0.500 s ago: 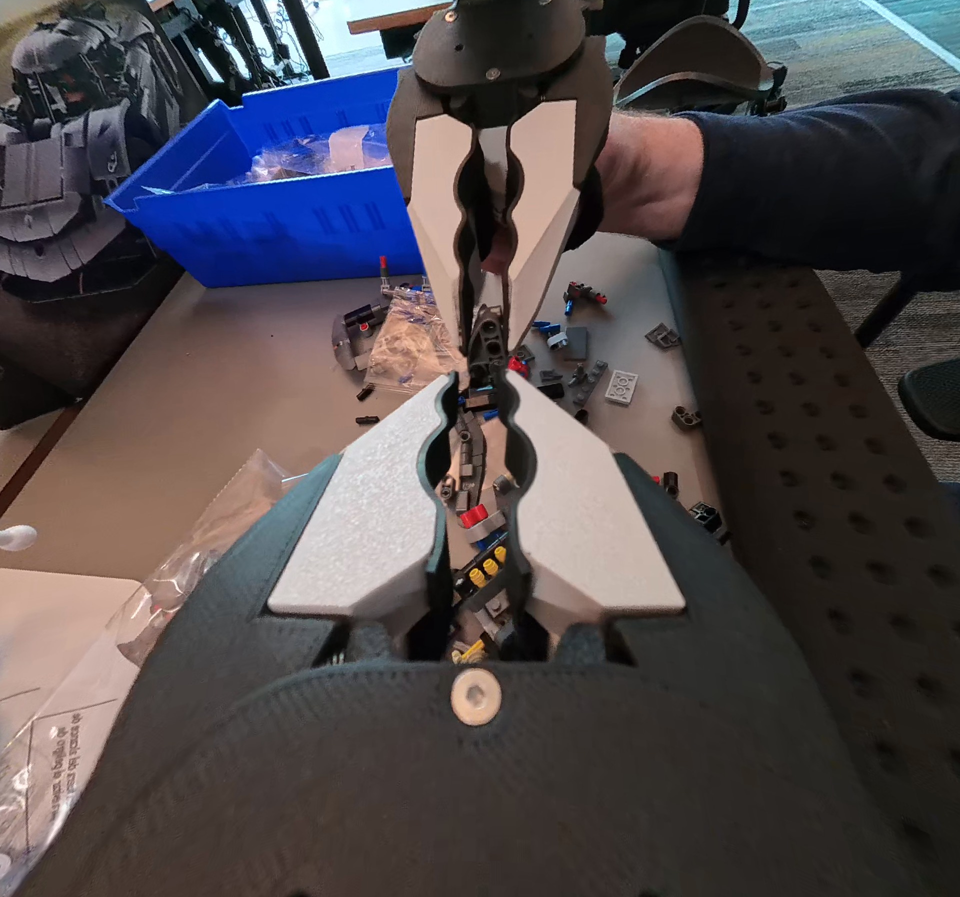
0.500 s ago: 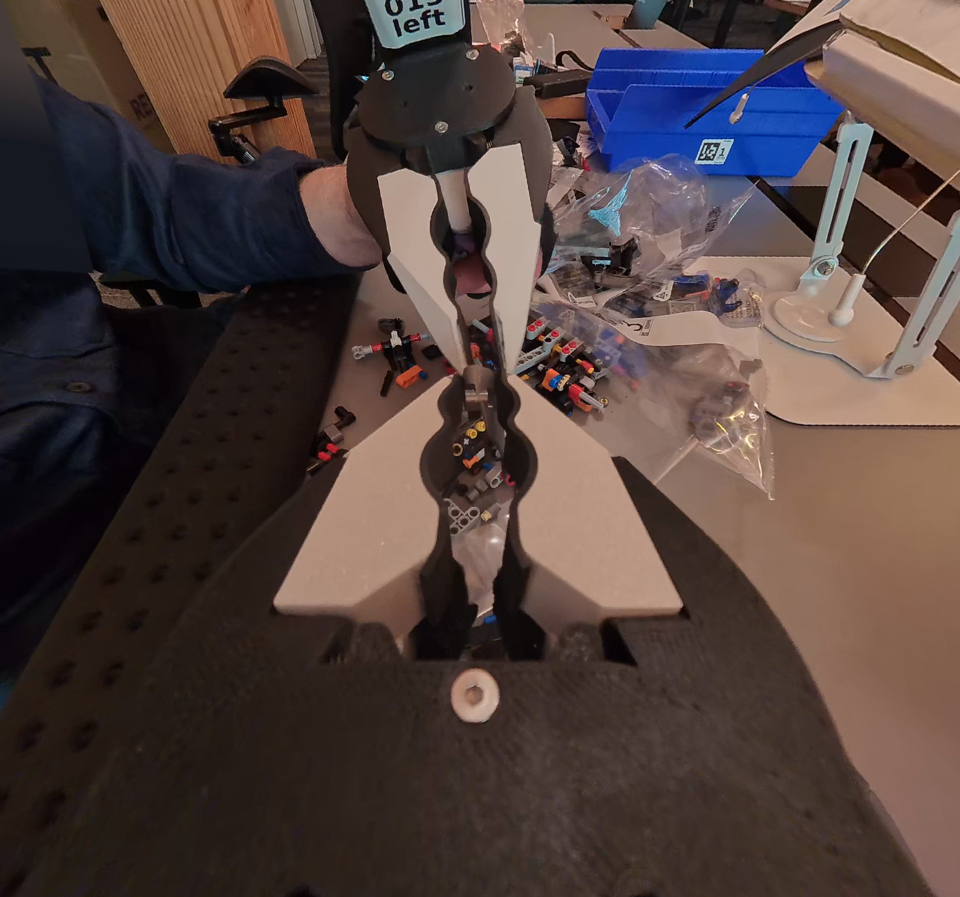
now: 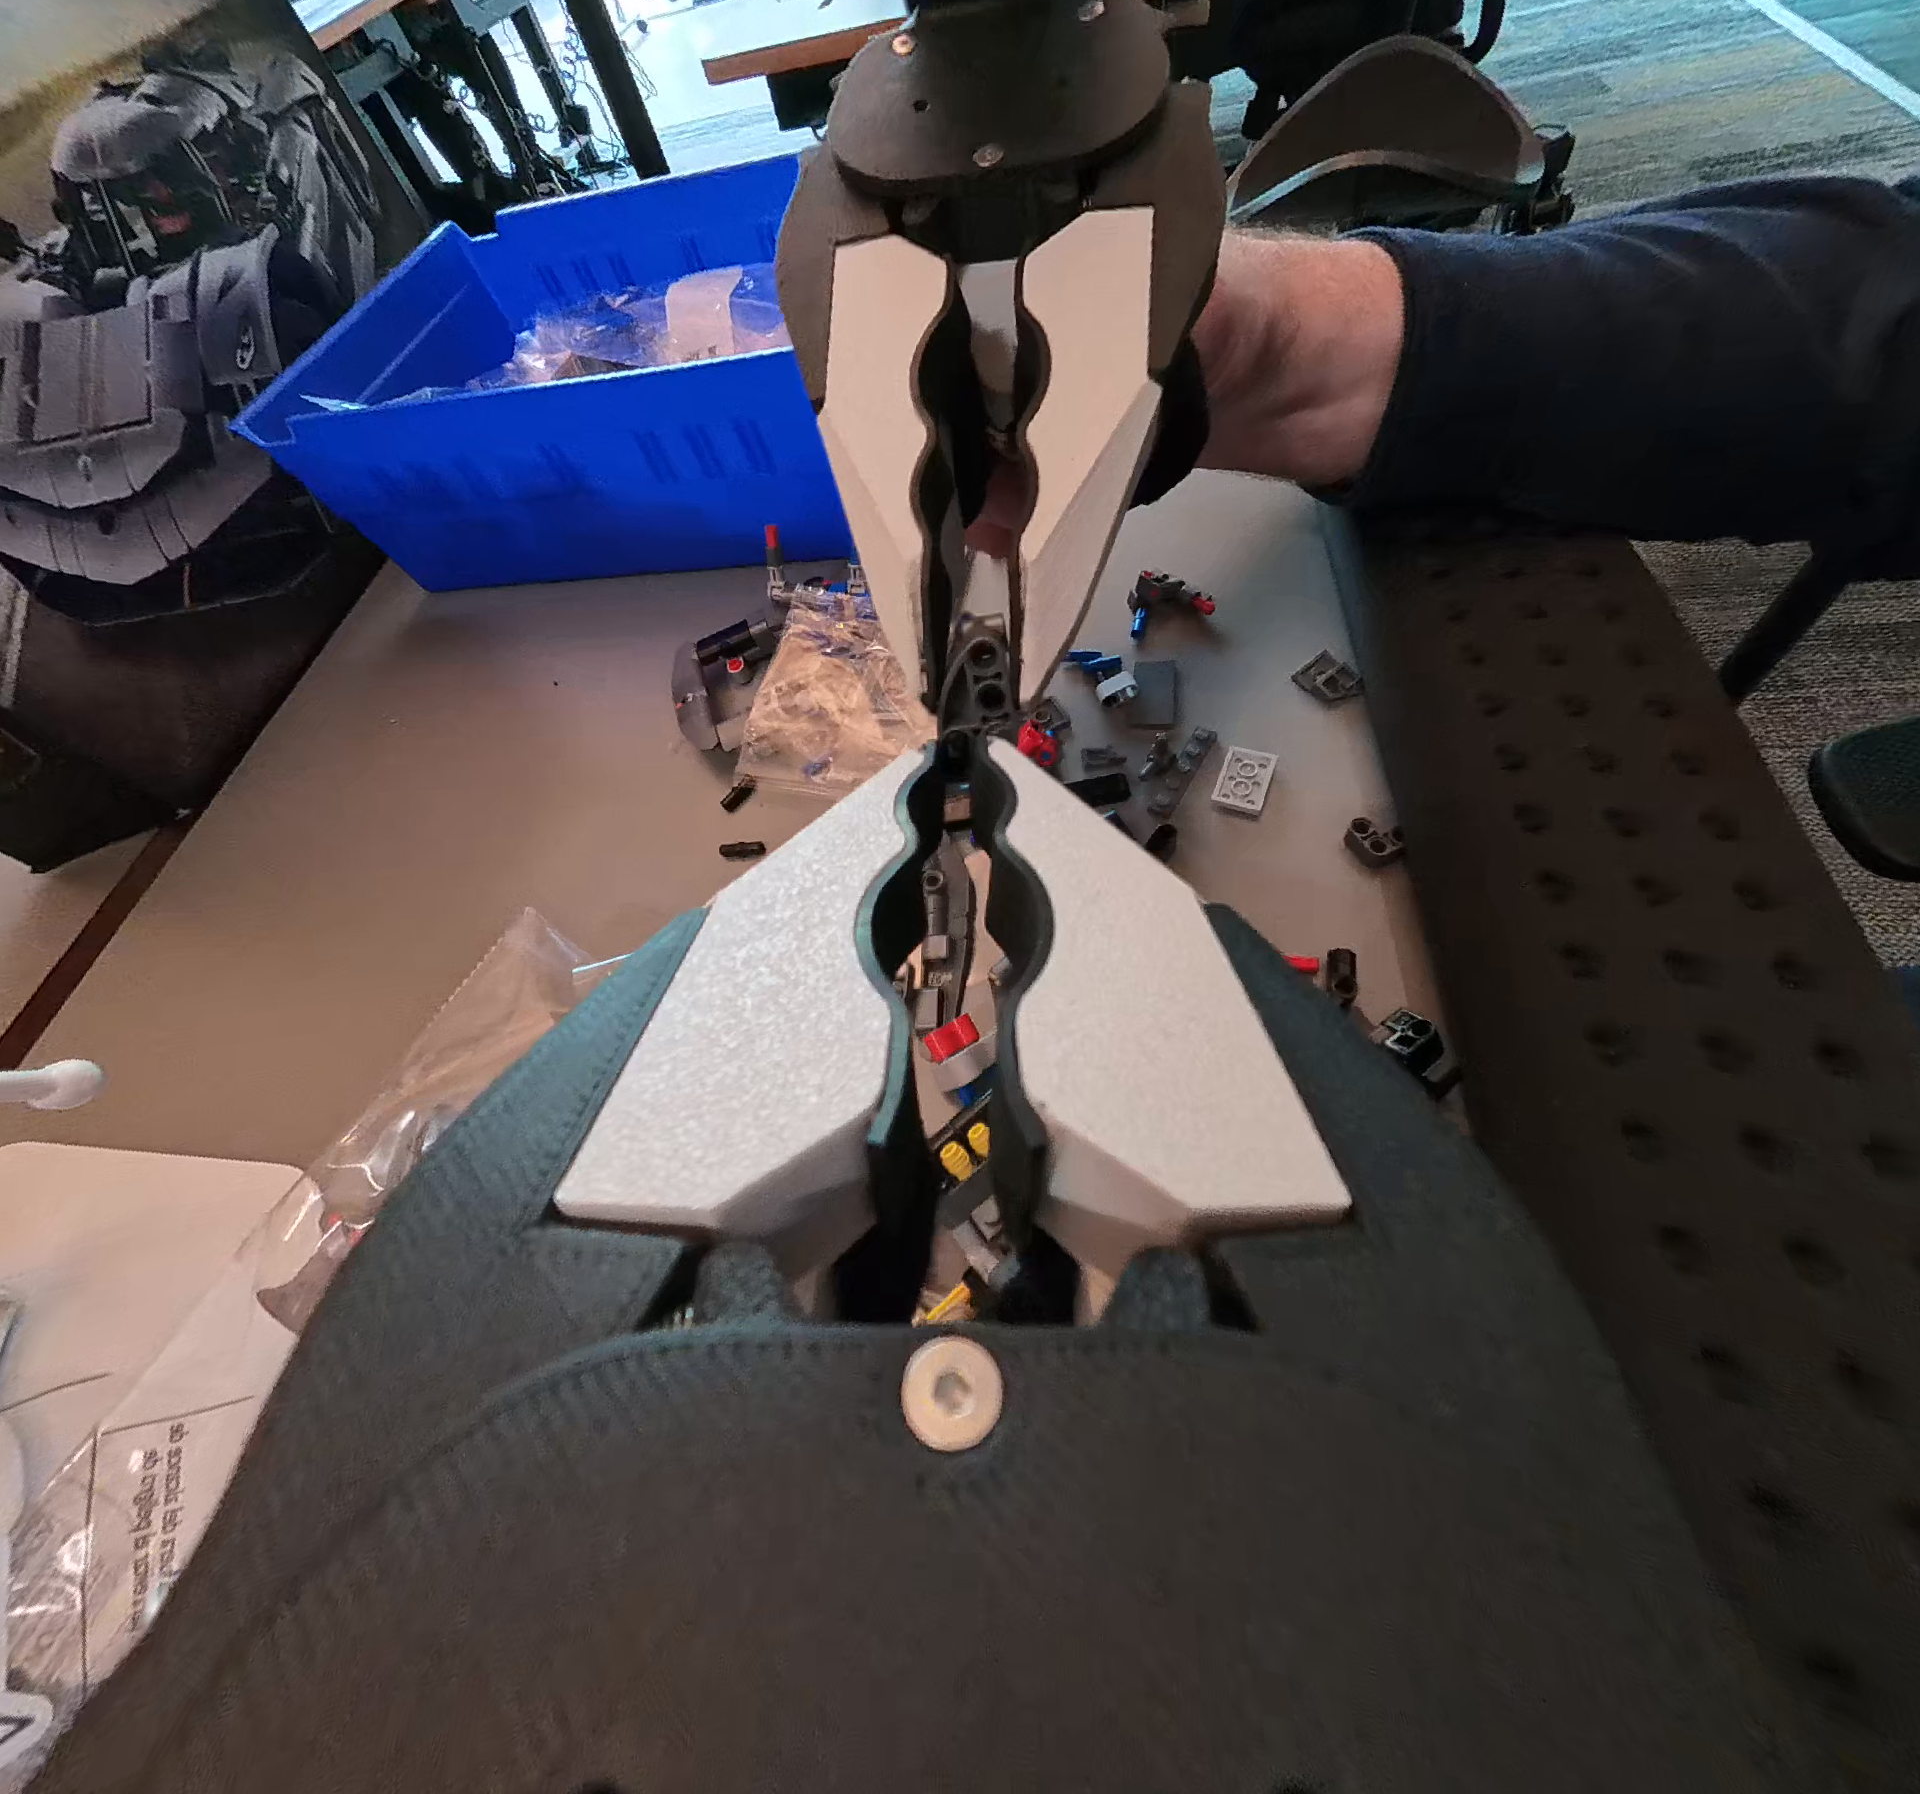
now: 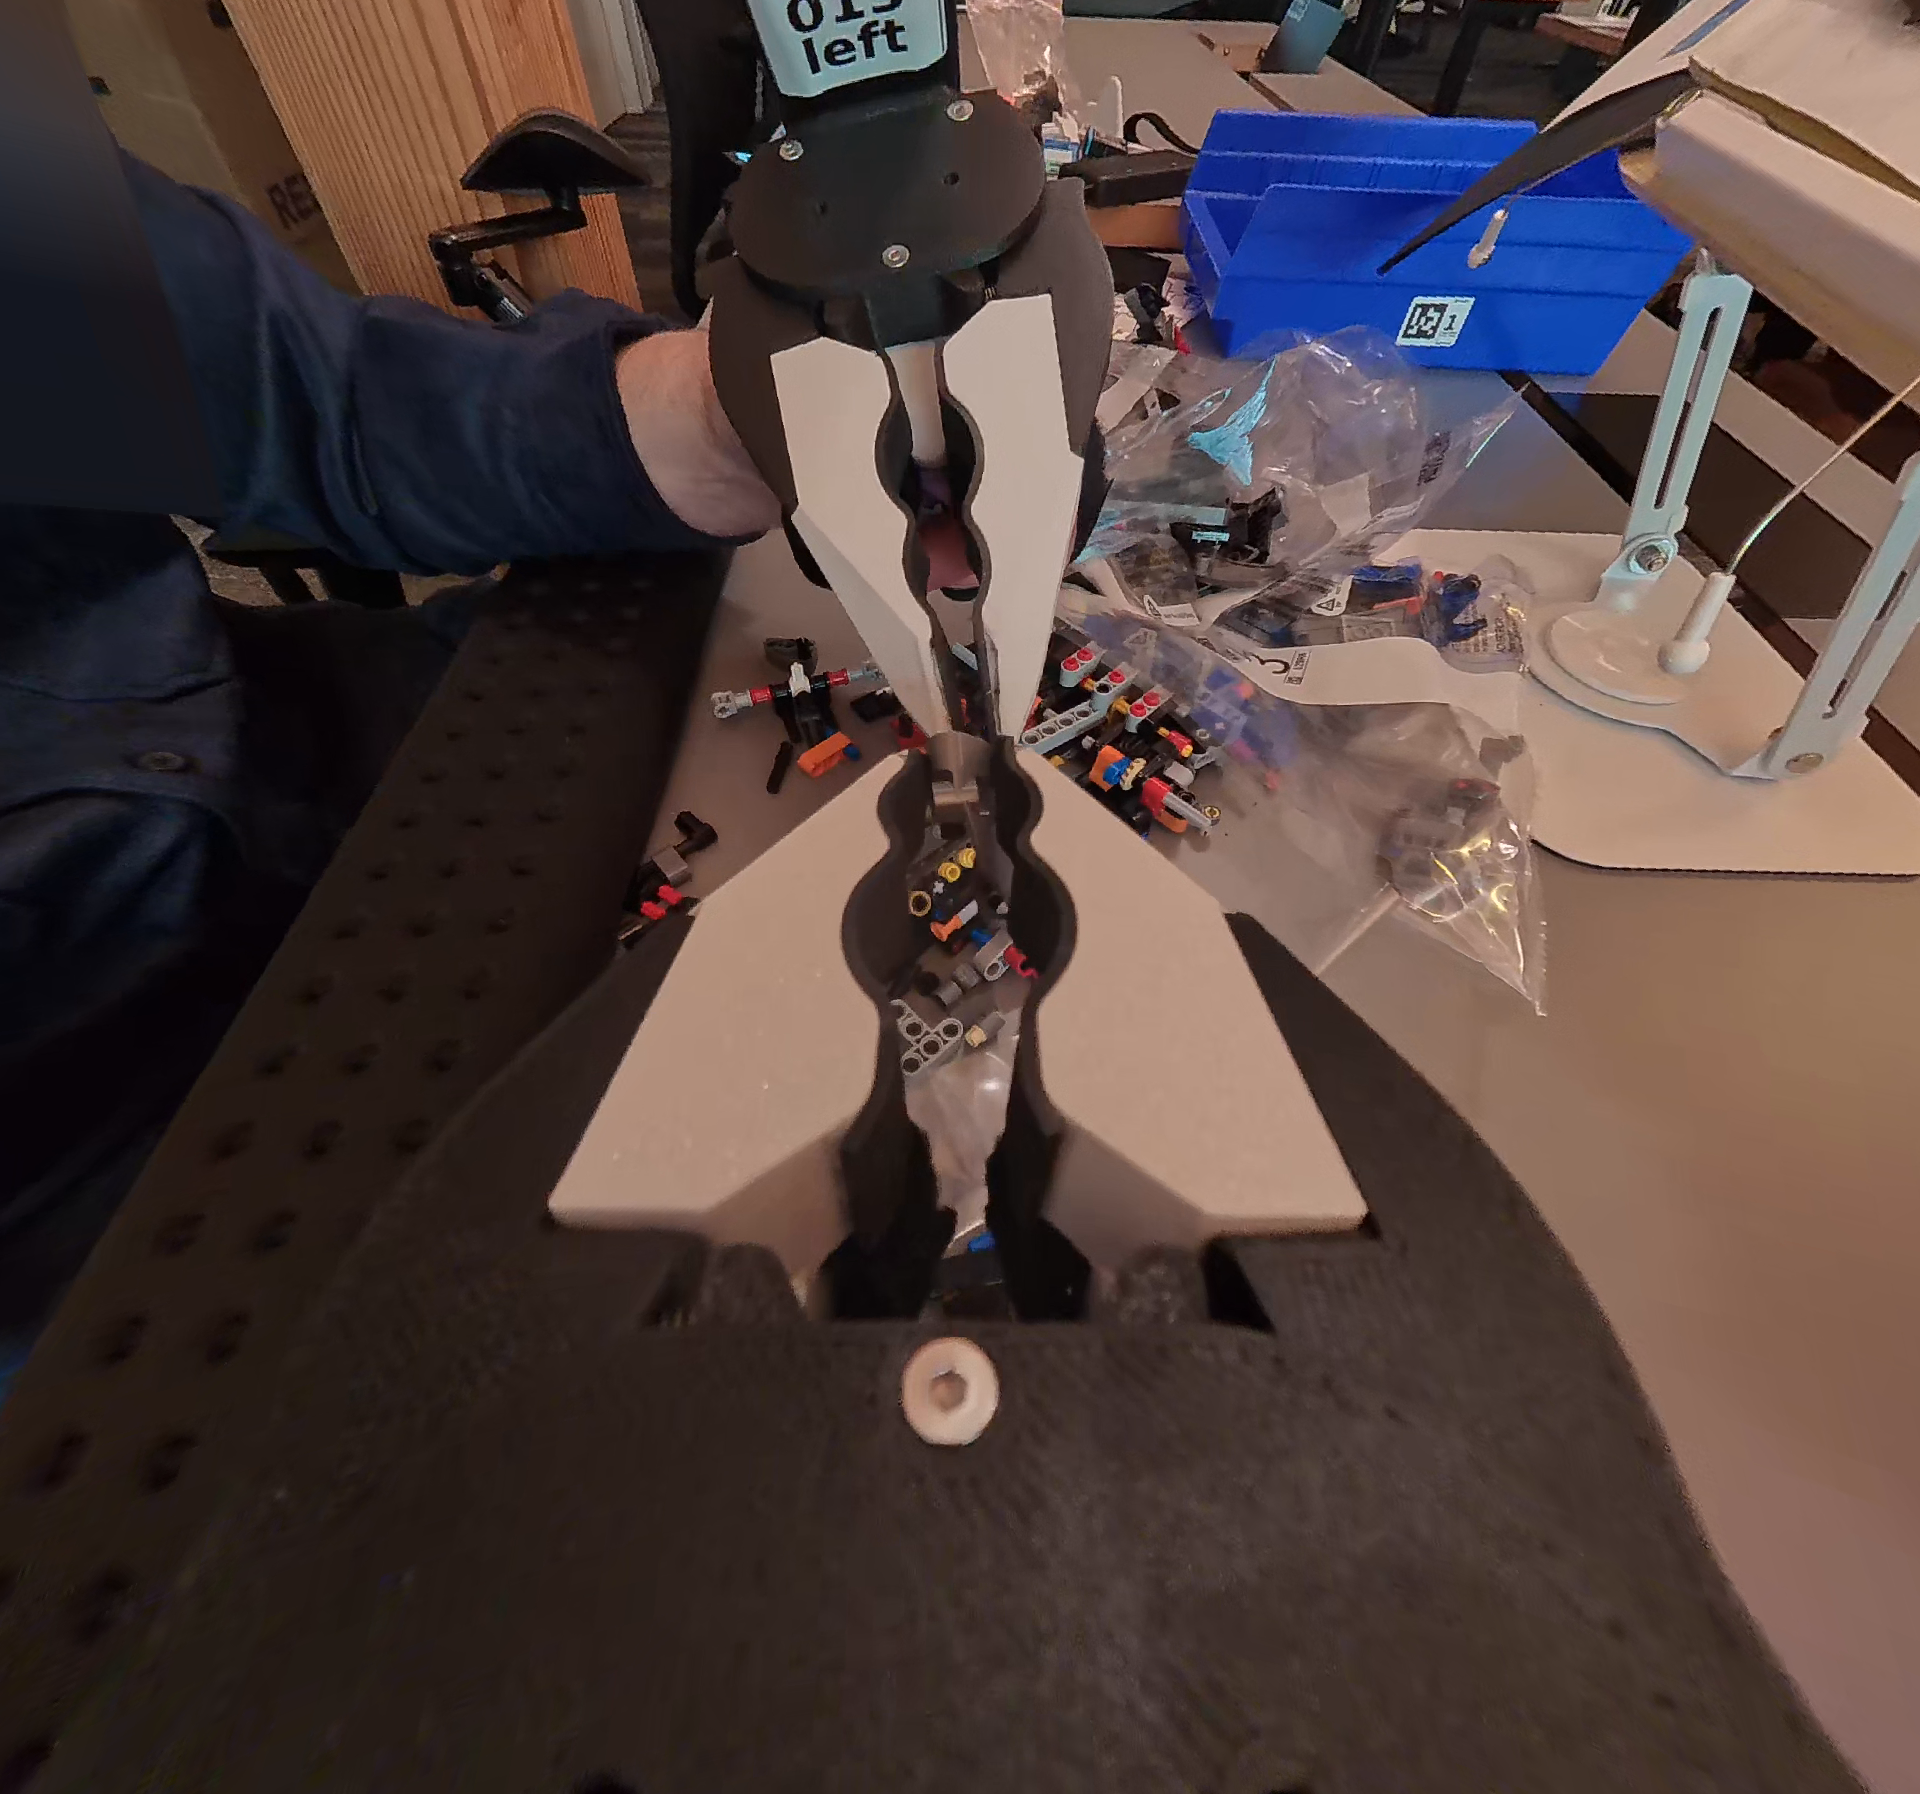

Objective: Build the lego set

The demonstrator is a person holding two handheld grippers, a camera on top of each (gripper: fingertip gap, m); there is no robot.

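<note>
Two grippers meet tip to tip above the table (image 3: 416,809): the left gripper (image 3: 961,757) and right gripper (image 3: 971,679), jaws of both narrowed, pinch one dark grey lego beam (image 3: 982,674) between them, while loose lego pieces (image 4: 1122,736) lie scattered on the tabletop beneath.

Tabletop (image 3: 416,809): bin (image 3: 582,456) at 10 o'clock in left wrist view, loose lego pieces (image 3: 1174,736) at centre and 2 o'clock, bags (image 4: 1299,518) at 2 o'clock in right wrist view, stand (image 4: 1662,643) at 3 o'clock.
</note>
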